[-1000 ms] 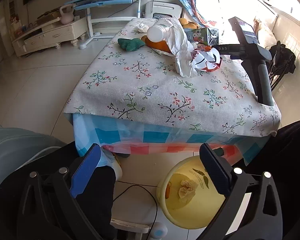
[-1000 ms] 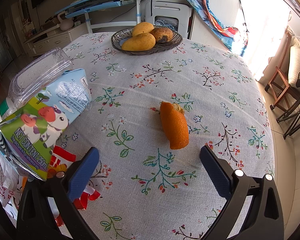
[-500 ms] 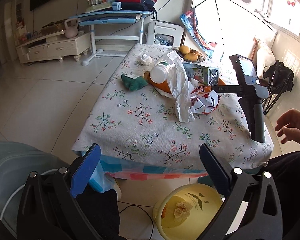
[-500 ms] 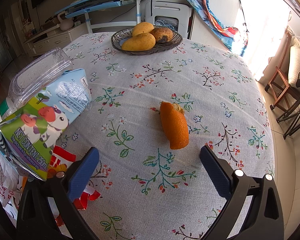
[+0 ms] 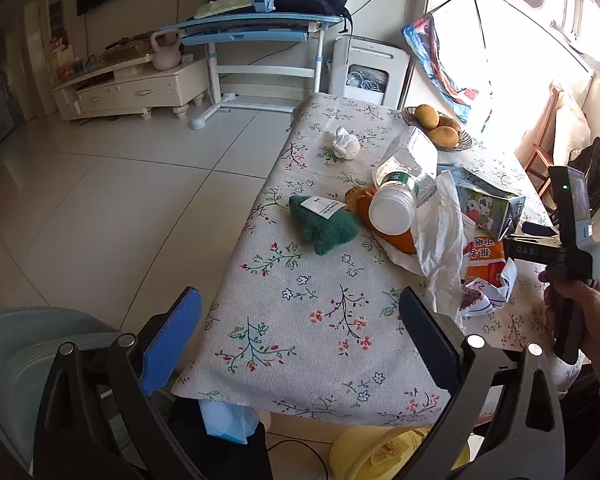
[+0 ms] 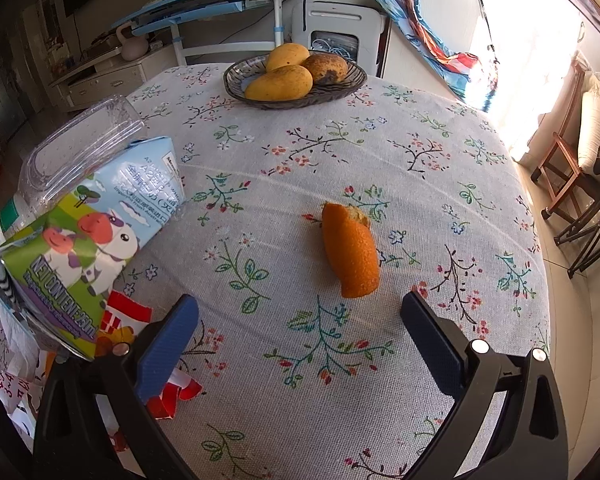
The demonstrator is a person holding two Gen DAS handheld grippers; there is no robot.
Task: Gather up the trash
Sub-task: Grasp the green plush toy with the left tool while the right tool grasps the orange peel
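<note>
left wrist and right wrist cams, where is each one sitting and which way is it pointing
Left wrist: raised off the table's near end, facing along the floral tablecloth; shows open left gripper, the person's right hand, yellow bin below.
Right wrist: low over the table, facing the orange peel and mango bowl; shows open right gripper.
Shared: milk carton, clear bottle, mango bowl.

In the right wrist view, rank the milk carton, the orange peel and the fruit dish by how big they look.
1. Milk carton, though it lies nearest the camera, which inflates it.
2. Fruit dish, far across the table, so probably bigger than it looks.
3. Orange peel, clearly smallest.
</note>
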